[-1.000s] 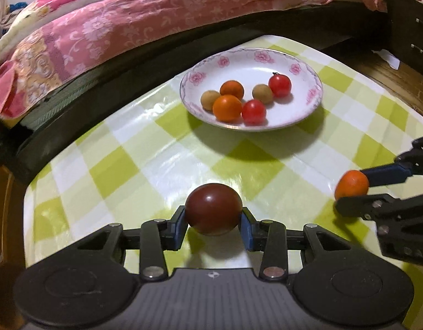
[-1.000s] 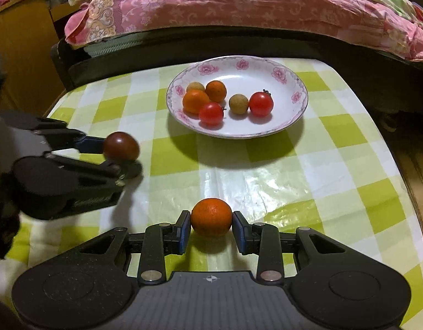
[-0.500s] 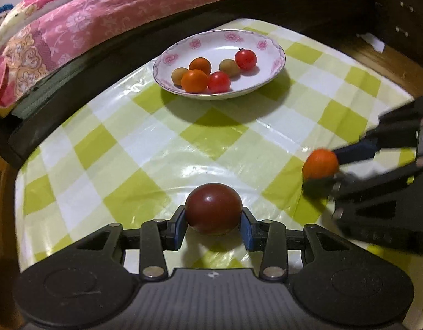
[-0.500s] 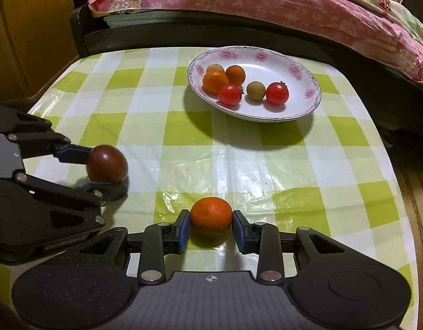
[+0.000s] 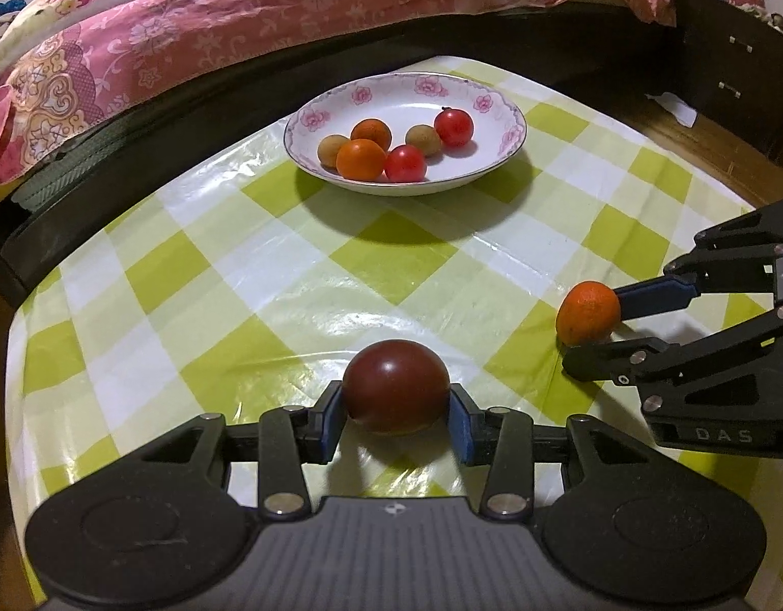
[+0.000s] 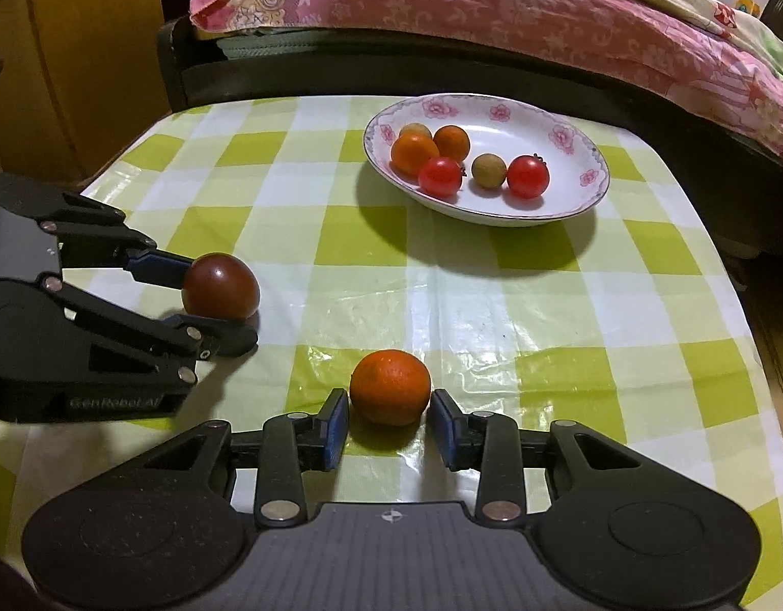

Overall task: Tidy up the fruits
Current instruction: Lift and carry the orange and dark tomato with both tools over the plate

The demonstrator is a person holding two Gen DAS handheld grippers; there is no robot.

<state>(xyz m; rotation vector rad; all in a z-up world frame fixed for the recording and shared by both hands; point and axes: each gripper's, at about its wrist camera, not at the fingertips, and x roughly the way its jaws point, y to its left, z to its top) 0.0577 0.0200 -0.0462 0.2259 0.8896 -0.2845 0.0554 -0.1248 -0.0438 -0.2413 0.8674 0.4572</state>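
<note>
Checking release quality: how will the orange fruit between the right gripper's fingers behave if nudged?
The orange fruit is round and sits on a glossy tablecloth, so it would probably roll at a light push. Its dull, pebbled peel likely gives the right gripper fair grip. Small and whole, it is probably light.

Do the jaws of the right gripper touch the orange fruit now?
Apart. The right wrist view shows tablecloth between each blue pad of the right gripper and the orange fruit.

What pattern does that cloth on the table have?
The glossy plastic tablecloth carries a check of lime-green, pale green and white squares, clearest in the right wrist view.
</note>
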